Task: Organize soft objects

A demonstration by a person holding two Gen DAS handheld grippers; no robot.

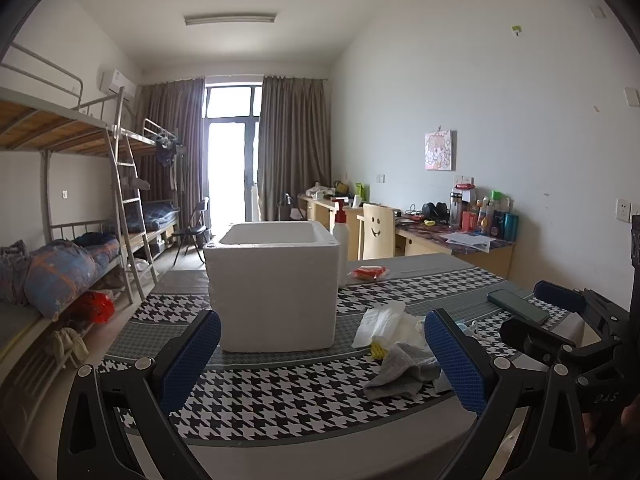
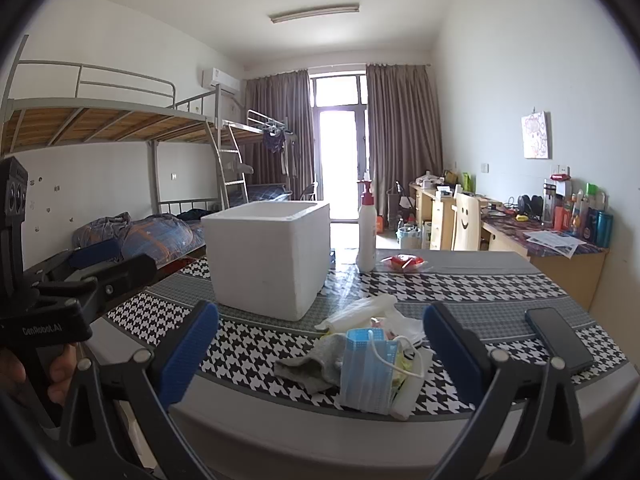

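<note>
A white foam box [image 1: 276, 288] [image 2: 268, 256] stands open-topped on the houndstooth table. To its right lies a pile of soft things: a grey sock [image 1: 404, 372] [image 2: 316, 364], a blue face mask [image 2: 370, 368], and white plastic bags [image 1: 384, 320] [image 2: 360, 312]. My left gripper [image 1: 324, 356] is open and empty, low over the table's near edge in front of the box, the pile by its right finger. My right gripper [image 2: 320, 344] is open and empty, with the pile between its fingers. Each gripper shows at the edge of the other's view.
A dark phone [image 1: 518, 306] [image 2: 558, 340] lies at the table's right. A white pump bottle [image 2: 366, 232] and a red packet [image 2: 404, 262] stand behind the box. Bunk beds are left, desks and a chair right.
</note>
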